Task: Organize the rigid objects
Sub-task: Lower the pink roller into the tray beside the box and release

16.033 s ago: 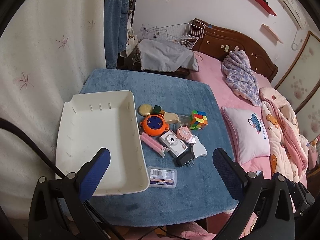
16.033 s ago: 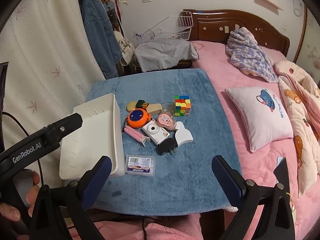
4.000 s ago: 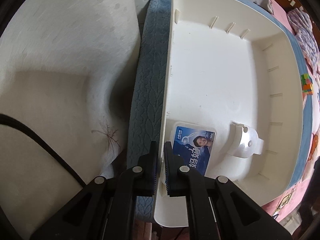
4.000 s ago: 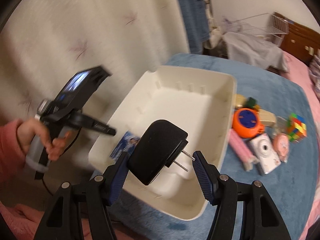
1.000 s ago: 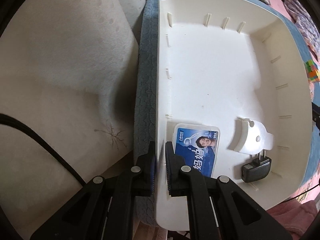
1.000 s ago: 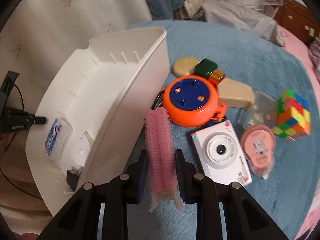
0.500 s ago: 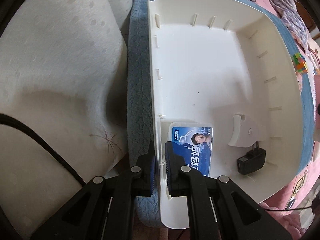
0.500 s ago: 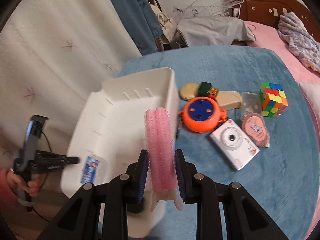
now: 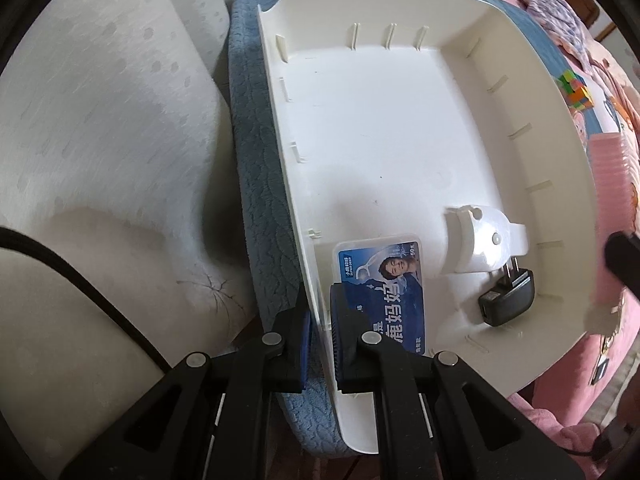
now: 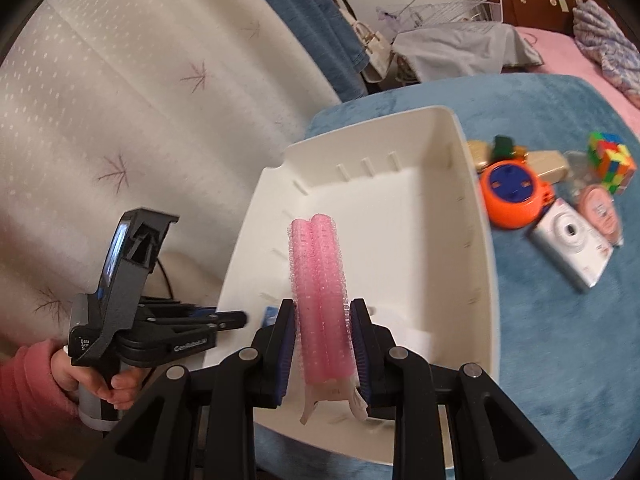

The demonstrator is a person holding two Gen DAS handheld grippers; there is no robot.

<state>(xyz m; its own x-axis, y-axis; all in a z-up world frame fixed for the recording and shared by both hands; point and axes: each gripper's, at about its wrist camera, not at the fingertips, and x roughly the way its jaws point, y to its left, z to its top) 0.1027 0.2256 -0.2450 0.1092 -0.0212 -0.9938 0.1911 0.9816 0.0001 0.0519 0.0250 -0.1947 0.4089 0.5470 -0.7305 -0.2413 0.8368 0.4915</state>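
Note:
My left gripper (image 9: 320, 336) points down and is shut on the left wall of the white tray (image 9: 380, 120). In the tray lie a blue-labelled clear box (image 9: 380, 276), a white plastic piece (image 9: 480, 244) and a black plug charger (image 9: 508, 300). My right gripper (image 10: 322, 344) holds a pink hair roller (image 10: 318, 272) upright above the near end of the tray (image 10: 400, 216). Its jaws are opening, with the pads still against the roller. The roller (image 9: 610, 200) also shows at the right edge of the left wrist view.
On the blue table cover (image 10: 560, 340) right of the tray lie an orange round reel (image 10: 514, 192), a white camera (image 10: 572, 244), a pink round case (image 10: 600, 208), a colour cube (image 10: 610, 160) and beige pieces (image 10: 548, 162). A white curtain hangs at the left. A person's hand (image 10: 100, 384) holds the left gripper.
My right gripper has lifted the pink roller off the table and carried it left, over the tray. The left gripper has kept its hold on the tray wall and rolled a little.

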